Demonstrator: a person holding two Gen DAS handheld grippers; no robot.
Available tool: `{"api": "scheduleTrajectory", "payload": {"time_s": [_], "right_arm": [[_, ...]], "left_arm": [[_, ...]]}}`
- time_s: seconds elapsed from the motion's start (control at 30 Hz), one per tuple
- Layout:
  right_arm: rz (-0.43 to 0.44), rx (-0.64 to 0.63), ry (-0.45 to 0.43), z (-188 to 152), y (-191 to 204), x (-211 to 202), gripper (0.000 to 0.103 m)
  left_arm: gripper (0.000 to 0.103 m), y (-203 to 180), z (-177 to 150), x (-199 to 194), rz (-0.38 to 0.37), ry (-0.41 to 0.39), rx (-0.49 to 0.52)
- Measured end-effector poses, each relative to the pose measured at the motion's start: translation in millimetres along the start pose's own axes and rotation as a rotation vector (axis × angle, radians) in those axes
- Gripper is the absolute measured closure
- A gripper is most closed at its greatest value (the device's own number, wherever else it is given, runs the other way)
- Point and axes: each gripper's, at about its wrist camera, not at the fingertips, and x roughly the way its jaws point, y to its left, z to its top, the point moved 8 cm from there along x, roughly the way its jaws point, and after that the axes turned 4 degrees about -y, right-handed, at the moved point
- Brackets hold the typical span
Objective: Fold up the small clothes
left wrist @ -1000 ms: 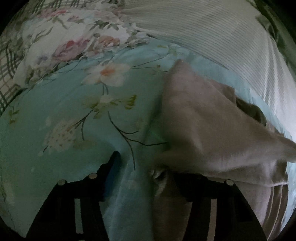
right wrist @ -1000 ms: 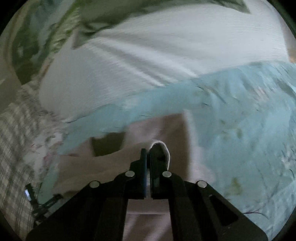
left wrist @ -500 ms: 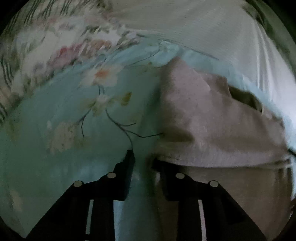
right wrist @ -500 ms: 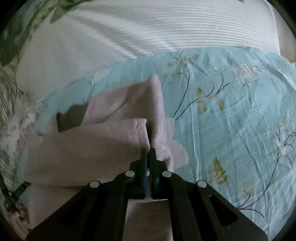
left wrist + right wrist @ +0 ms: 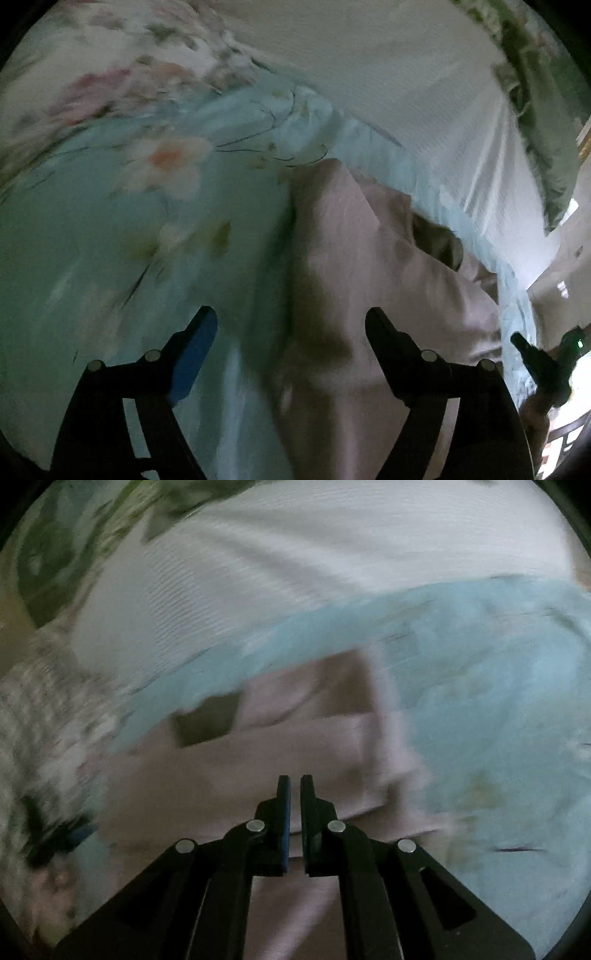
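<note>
A small pale pink garment (image 5: pixel 369 277) lies partly folded on a light blue floral bedsheet (image 5: pixel 110 240). My left gripper (image 5: pixel 290 321) is open and empty, its fingers spread above the garment's left edge. In the right wrist view the garment (image 5: pixel 258 768) lies below my right gripper (image 5: pixel 294 782), whose jaws stand almost together with a thin gap and nothing between them. That view is blurred by motion. The right gripper also shows at the far right of the left wrist view (image 5: pixel 543 354).
A white ribbed blanket (image 5: pixel 406 74) lies beyond the sheet, also in the right wrist view (image 5: pixel 295 561). A floral pillow (image 5: pixel 110 74) sits at the far left. A green patterned fabric (image 5: pixel 546 110) lies at the far right. The bed edge is at right.
My left gripper has opened wide and let go of the garment edge. My right gripper has released the fold and pulled back, and the garment has dropped onto the sheet.
</note>
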Motion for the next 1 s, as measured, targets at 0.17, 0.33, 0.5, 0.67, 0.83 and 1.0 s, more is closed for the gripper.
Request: {"api": "scheduleTrajectory", "payload": {"time_s": [0.17, 0.33, 0.5, 0.67, 0.83, 1.0], "right_arm": [[-0.021, -0.042, 0.092, -12, 8, 41, 0.096], [-0.075, -0.044, 0.089, -13, -8, 46, 0.096], [-0.082, 0.035, 0.121, -21, -28, 56, 0.096], [-0.115, 0.043, 0.106, -21, -33, 38, 0.096], [-0.096, 0.053, 0.073, -26, -34, 2, 0.076], [-0.054, 0.016, 0.065, -51, -26, -46, 0.059]], "left_arm": [[0.041, -6, 32, 66, 0.025, 0.101, 0.056], [0.098, -44, 62, 32, 0.039, -0.143, 0.227], [0.096, -34, 43, 55, 0.183, -0.087, 0.296], [0.072, -30, 22, 41, 0.171, -0.067, 0.216], [0.049, -31, -10, -3, 0.117, -0.061, 0.148], [0.049, -29, -73, -43, 0.045, -0.021, 0.095]]}}
